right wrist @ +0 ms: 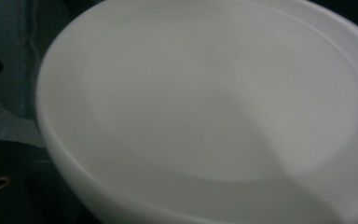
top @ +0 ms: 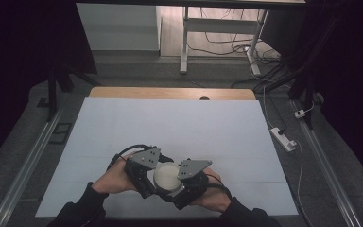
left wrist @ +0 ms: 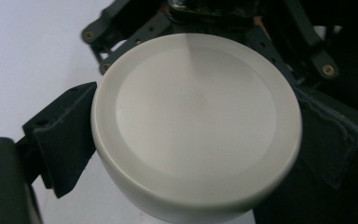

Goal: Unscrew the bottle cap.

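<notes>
A white round container (top: 166, 175), flat side up, sits low over the white table cover (top: 170, 123) near the front edge. My left gripper (top: 155, 178) comes in from its left. In the left gripper view the container (left wrist: 196, 121) is clamped between the bare left finger (left wrist: 63, 140) and the padded right finger (left wrist: 335, 140). My right gripper (top: 182, 185) presses in from the container's right side, facing the left one. In the right gripper view the container (right wrist: 214, 112) is so close that the jaws are hidden.
The white cover leaves a wooden strip (top: 170, 92) bare at the table's far edge. A power strip (top: 283, 138) and cables lie on the floor to the right. Desk legs (top: 184, 42) stand beyond the table, with metal rails (top: 28, 165) along both sides.
</notes>
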{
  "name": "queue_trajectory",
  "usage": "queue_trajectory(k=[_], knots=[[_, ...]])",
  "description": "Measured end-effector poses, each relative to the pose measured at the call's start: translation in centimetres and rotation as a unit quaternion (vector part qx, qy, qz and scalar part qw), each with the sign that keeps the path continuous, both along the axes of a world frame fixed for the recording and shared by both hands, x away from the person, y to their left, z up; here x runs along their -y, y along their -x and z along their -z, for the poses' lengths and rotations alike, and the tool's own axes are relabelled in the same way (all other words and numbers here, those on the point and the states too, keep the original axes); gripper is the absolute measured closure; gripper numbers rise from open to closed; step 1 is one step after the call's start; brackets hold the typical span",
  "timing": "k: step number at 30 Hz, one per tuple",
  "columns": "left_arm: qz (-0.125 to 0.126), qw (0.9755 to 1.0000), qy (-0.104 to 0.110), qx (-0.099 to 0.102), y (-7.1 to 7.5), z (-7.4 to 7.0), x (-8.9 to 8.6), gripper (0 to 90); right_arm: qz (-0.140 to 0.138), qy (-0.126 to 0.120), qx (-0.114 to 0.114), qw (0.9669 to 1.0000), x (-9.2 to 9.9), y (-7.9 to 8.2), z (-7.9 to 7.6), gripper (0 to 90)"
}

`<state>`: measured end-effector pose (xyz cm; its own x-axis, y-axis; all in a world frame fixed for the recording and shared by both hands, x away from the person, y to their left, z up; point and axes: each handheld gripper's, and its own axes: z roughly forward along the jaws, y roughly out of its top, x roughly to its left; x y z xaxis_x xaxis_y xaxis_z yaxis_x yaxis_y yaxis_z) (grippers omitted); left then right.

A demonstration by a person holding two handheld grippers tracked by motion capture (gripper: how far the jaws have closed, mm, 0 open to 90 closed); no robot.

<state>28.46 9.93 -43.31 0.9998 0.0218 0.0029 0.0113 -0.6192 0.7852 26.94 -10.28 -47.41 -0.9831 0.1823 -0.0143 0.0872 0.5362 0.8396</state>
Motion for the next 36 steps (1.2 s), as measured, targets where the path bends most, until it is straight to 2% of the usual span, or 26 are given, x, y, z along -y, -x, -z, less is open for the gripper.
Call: queue_trajectory(k=[4, 8, 10, 15, 18, 21, 23, 24, 26, 28, 31, 36], knots=[[-0.036, 0.9993, 0.001, -0.003, -0.2, 0.2, 0.4, 7.9, 0.030, 0.005, 0.001, 0.9995, 0.2, -0.3, 0.0, 6.0], [-0.083, 0.9965, 0.001, -0.010, -0.3, 0.3, 0.8, 7.9, 0.062, 0.010, 0.002, 0.9980, 0.3, -0.7, 0.1, 6.0], [-0.107, 0.9941, -0.002, -0.011, -0.3, 0.3, 1.1, 7.9, 0.079, 0.014, 0.006, 0.9968, 0.3, -0.9, 0.2, 6.0], [-0.173, 0.9848, -0.003, -0.019, -0.1, 0.4, 2.0, 7.9, 0.116, 0.021, 0.010, 0.9930, 0.4, -1.3, 0.3, 6.0], [-0.190, 0.9815, 0.001, -0.025, -0.1, 0.4, 2.2, 7.8, 0.128, 0.022, 0.010, 0.9915, 0.5, -1.4, 0.3, 6.0], [-0.178, 0.9834, 0.003, -0.032, -0.3, 0.4, 2.1, 7.0, 0.128, 0.021, 0.010, 0.9915, 0.6, -1.4, 0.3, 6.0], [-0.165, 0.9853, 0.015, -0.041, -0.4, 0.0, 1.7, 3.2, 0.120, 0.018, 0.012, 0.9925, 0.5, -1.3, 0.3, 6.0], [-0.160, 0.9861, 0.019, -0.039, -0.4, -0.2, 1.4, 1.9, 0.116, 0.016, 0.010, 0.9930, 0.5, -1.3, 0.2, 6.0], [-0.143, 0.9891, 0.018, -0.030, -0.4, -0.8, 0.7, 0.0, 0.105, 0.010, 0.008, 0.9944, 0.6, -1.2, 0.2, 6.0], [-0.115, 0.9930, 0.012, -0.025, -0.3, -1.2, 0.1, 0.0, 0.093, 0.004, 0.004, 0.9956, 0.6, -1.1, 0.1, 6.0], [-0.069, 0.9975, -0.008, -0.013, -0.1, -1.4, -0.4, 0.6, 0.068, -0.004, -0.001, 0.9977, 0.5, -0.9, 0.0, 6.0], [-0.022, 0.9996, -0.018, -0.006, 0.3, -1.1, -0.1, 0.8, 0.026, -0.008, -0.005, 0.9996, 0.2, -0.3, -0.1, 6.0]])
